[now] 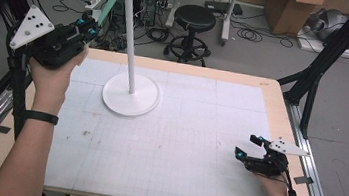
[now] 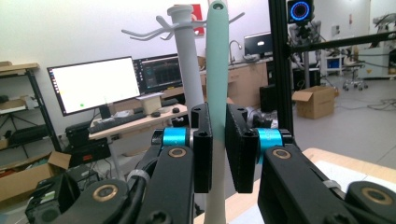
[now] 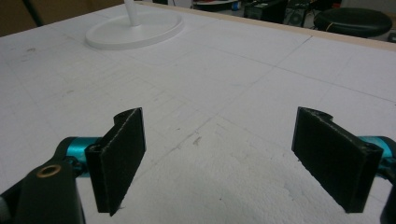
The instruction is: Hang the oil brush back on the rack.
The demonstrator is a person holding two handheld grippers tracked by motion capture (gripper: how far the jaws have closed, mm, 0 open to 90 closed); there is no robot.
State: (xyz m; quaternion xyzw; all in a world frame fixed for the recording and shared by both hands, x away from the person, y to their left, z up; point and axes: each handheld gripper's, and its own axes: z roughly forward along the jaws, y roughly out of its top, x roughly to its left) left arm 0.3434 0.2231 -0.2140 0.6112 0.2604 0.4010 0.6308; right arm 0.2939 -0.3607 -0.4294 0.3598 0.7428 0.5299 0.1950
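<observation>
While left claw point(image 1: 89, 25) is clenched on mint spatula point(image 1: 107, 8), upper left of frame, it's raised near stand point(image 1: 131, 32) hooks, not hung yet. Right claw point(image 1: 251, 146) released, idle lower right on tabletop point(image 1: 193, 130).

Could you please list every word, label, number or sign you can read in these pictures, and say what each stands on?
No text can be read in any view.
Monitors in the left gripper view: screen content too small and blurred.
Red sign on the wall behind the white stand: mostly hidden, unreadable.
Cardboard boxes: no legible print.
Mint green handle in the left gripper: unmarked.
</observation>
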